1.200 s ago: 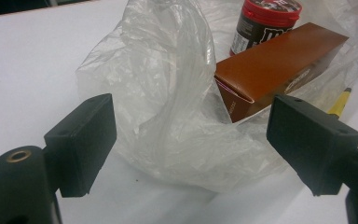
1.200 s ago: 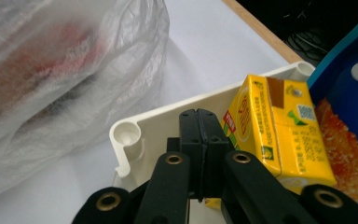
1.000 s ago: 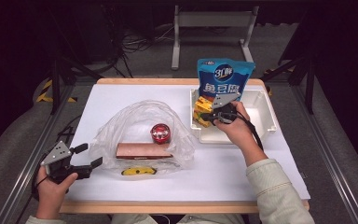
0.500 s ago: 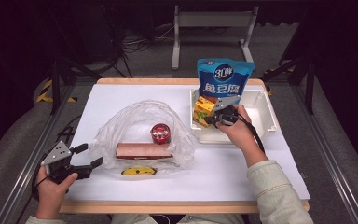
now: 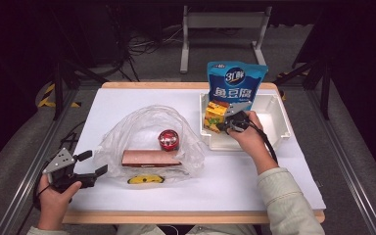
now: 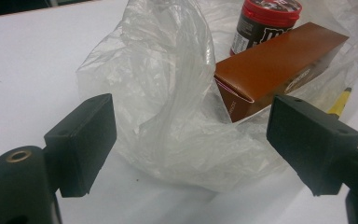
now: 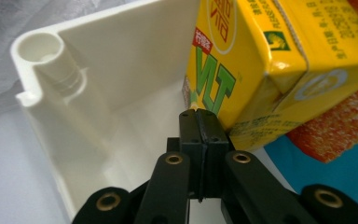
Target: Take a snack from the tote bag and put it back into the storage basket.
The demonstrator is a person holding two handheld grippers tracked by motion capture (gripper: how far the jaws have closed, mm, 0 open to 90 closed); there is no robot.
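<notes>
A yellow drink carton stands at the left end of a white tray. My right gripper is shut, its tips against the carton's lower edge with nothing visible between the jaws. A clear plastic bag lies mid-table around a brown box and a red-lidded jar. My left gripper is open at the bag's left edge, its jaws on either side of crumpled plastic.
A blue snack pouch stands upright at the tray's back, behind the carton. A yellow object lies on the table in front of the brown box. Bare white table lies at the front right.
</notes>
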